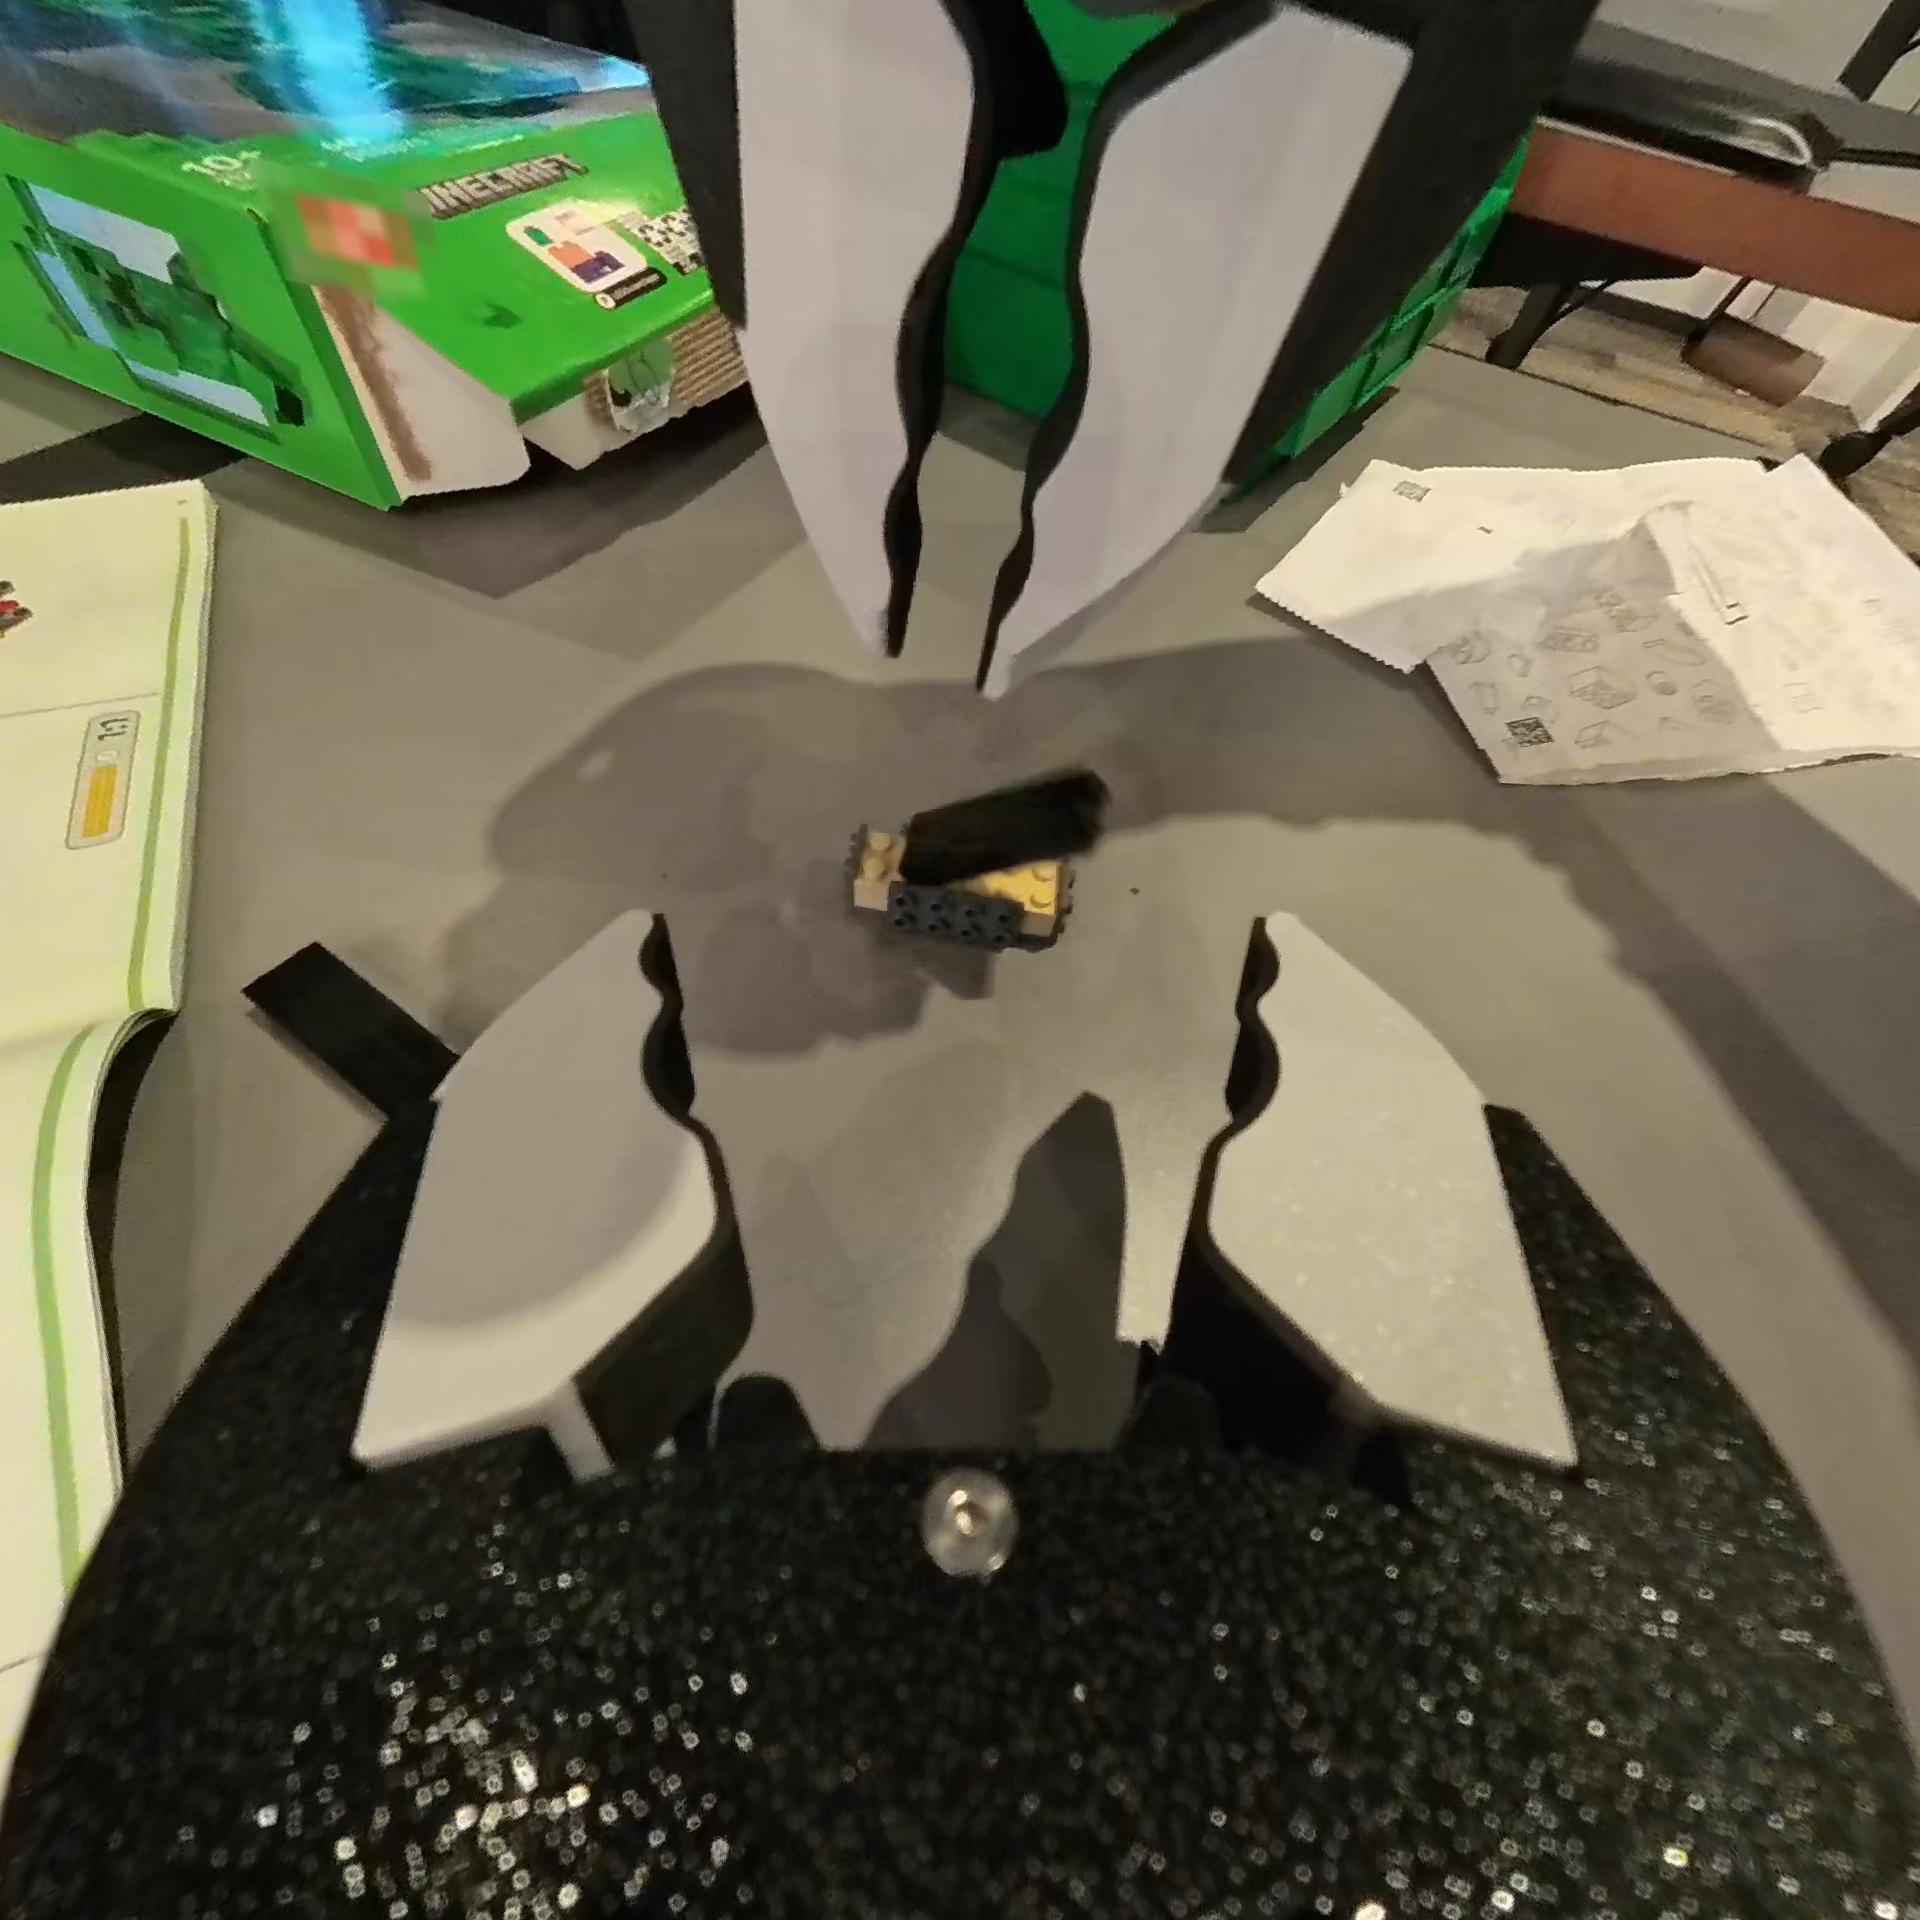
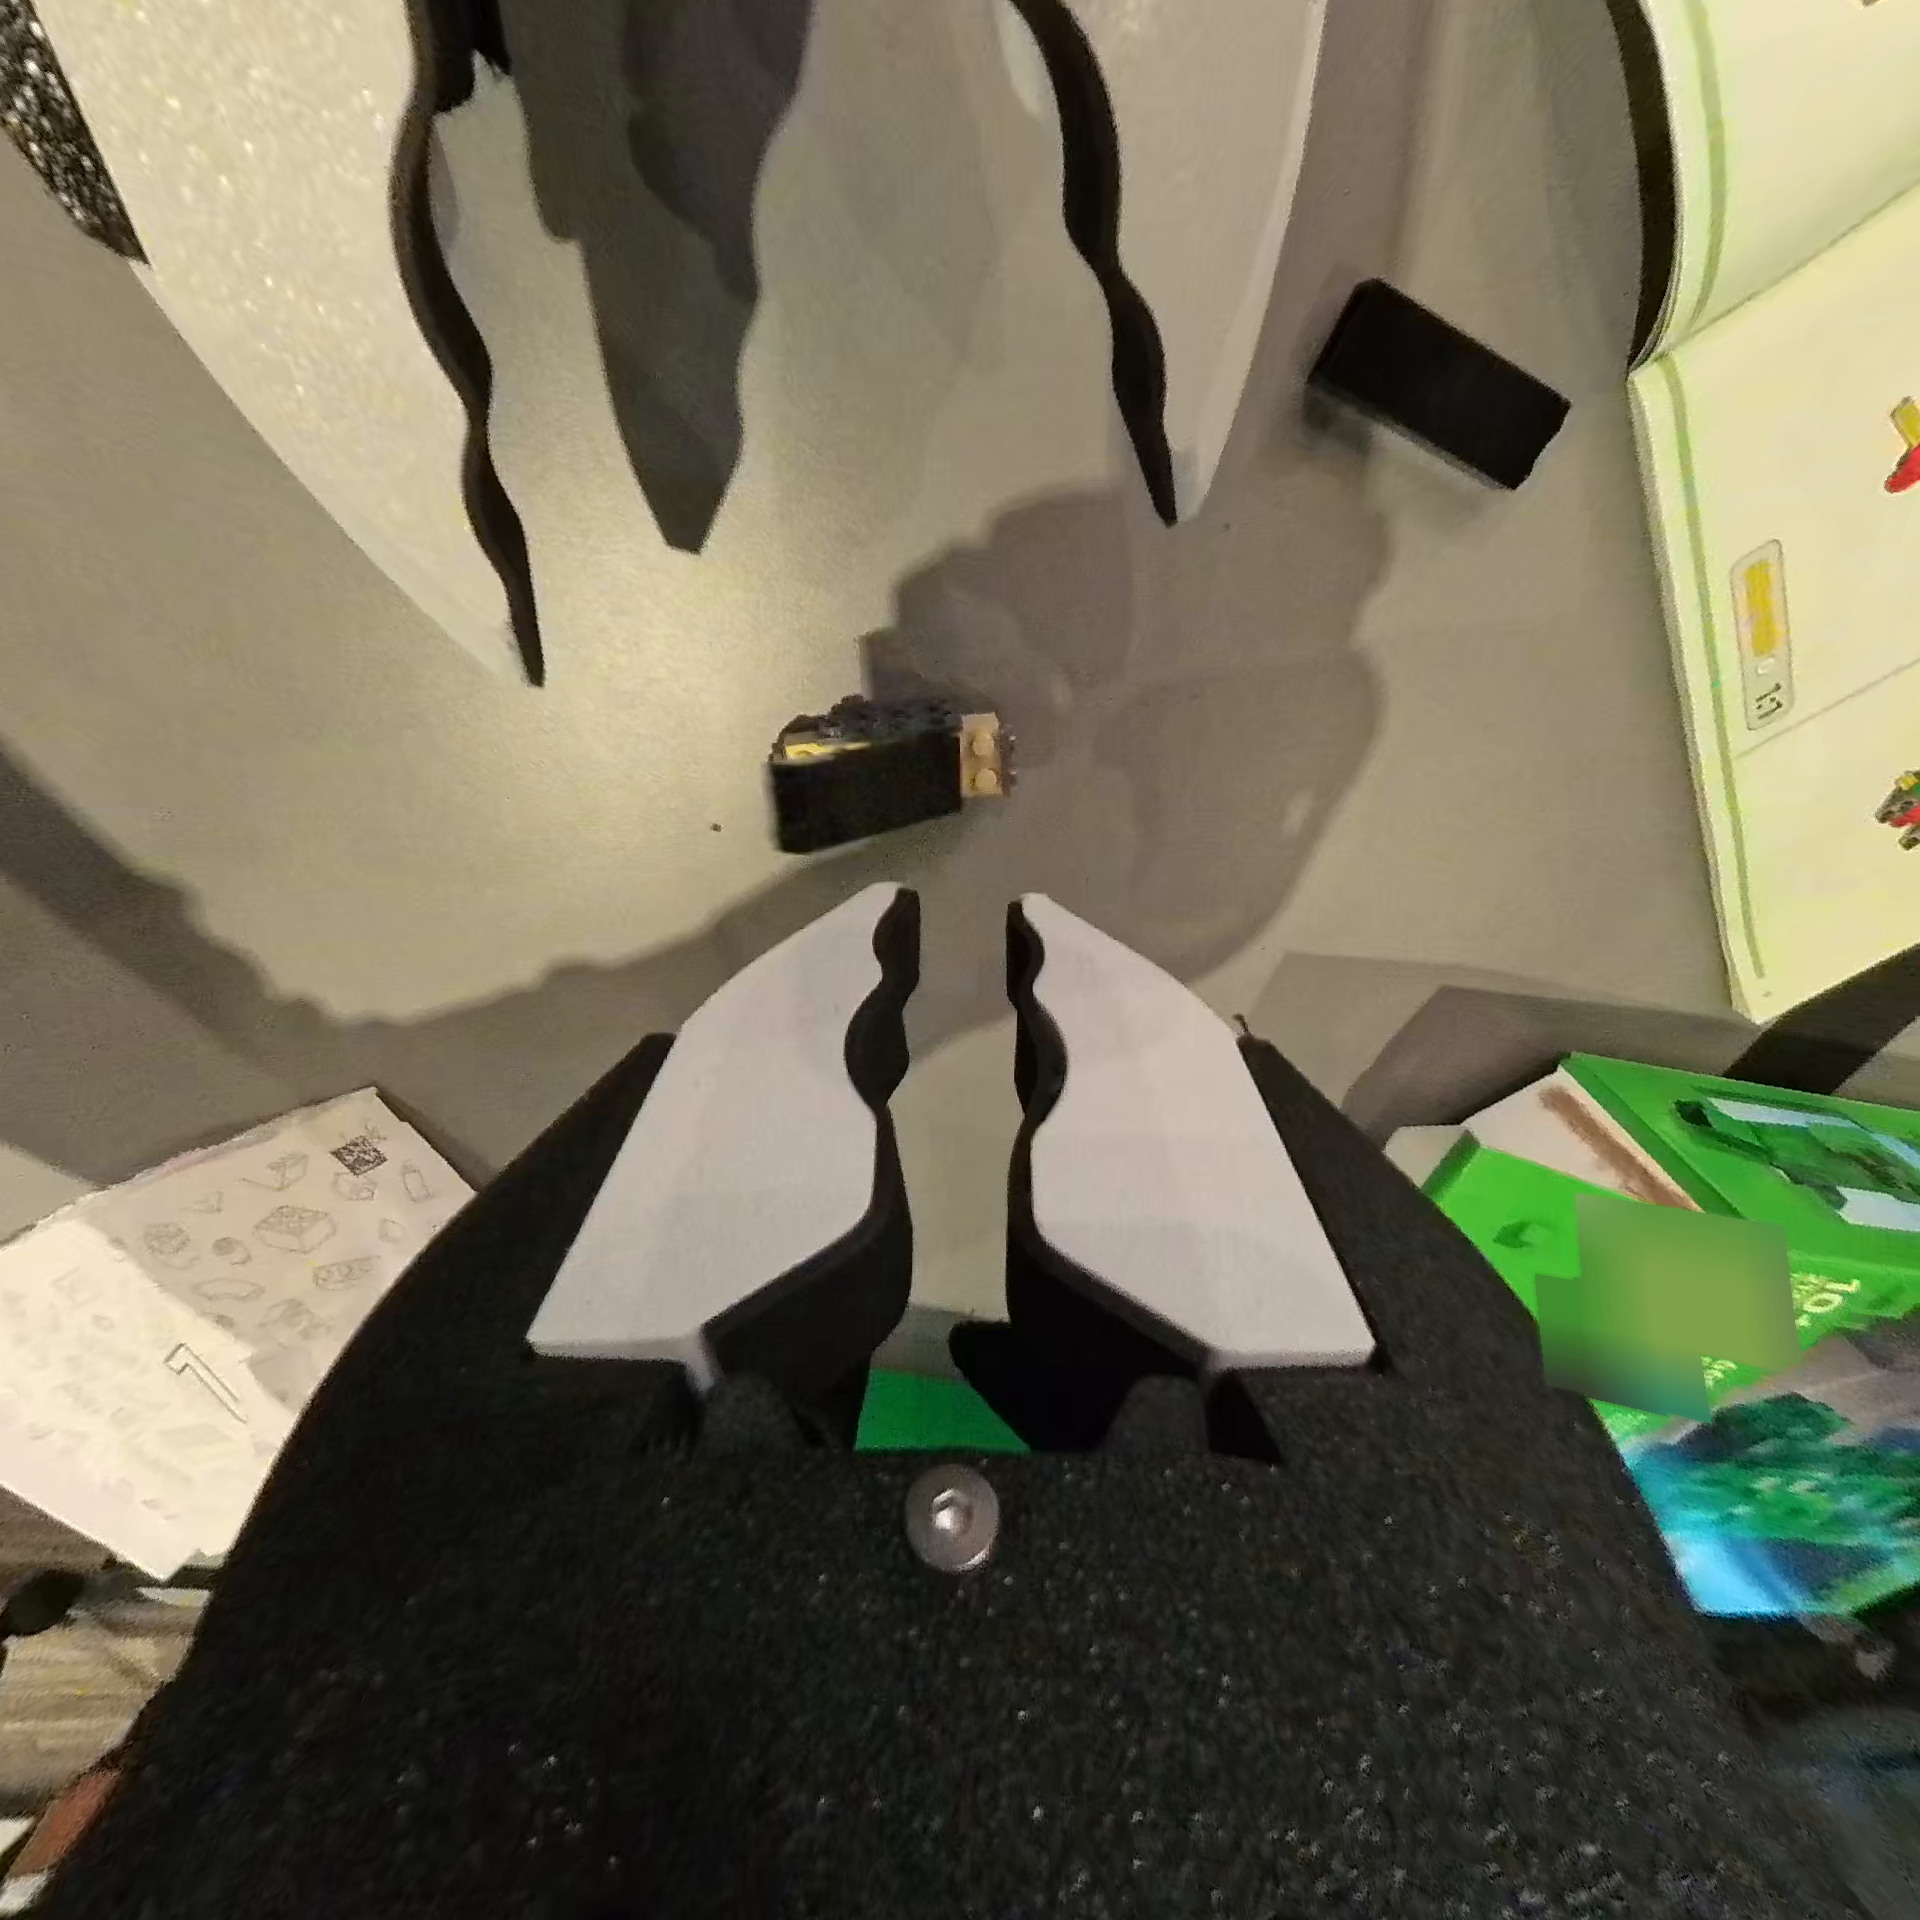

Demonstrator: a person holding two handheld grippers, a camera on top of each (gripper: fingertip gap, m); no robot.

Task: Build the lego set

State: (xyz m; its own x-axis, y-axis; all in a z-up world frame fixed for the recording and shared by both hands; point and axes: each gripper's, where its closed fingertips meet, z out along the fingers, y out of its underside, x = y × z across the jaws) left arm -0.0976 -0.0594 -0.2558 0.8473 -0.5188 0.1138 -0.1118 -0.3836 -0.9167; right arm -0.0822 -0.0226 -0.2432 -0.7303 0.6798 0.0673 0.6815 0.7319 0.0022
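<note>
A small Lego assembly point(image 1: 1023, 888) lies on the grey table point(image 1: 416, 727): a tan plate, a yellow piece and a dark grey brick with side studs. A black brick point(image 1: 997, 821) rests tilted on top of it, blurred. The assembly also shows in the right wrist view point(image 2: 883, 774). My left gripper point(image 1: 958, 920) is open wide and empty, its fingertips on either side of the assembly's near edge. My right gripper point(image 2: 961, 899) faces it from the far side, just short of the assembly, its jaws a narrow gap apart and empty. Each gripper also shows in the other view: right point(image 1: 940, 670), left point(image 2: 852, 597).
A loose black brick point(image 1: 343, 1029) lies left of my left gripper, also in the right wrist view point(image 2: 1439, 379). An open instruction booklet point(image 1: 94, 831) lies at the left, a green set box point(image 1: 312, 291) at the back left, and torn paper bags point(image 1: 1610, 613) at the right. Spacing between my two grippers at the tips: around 5 cm. My left gripper's tips are some 7 cm from the loose black brick point(image 1: 343, 1029). Seen from the right wrist view point(image 2: 1462, 388) as well.
</note>
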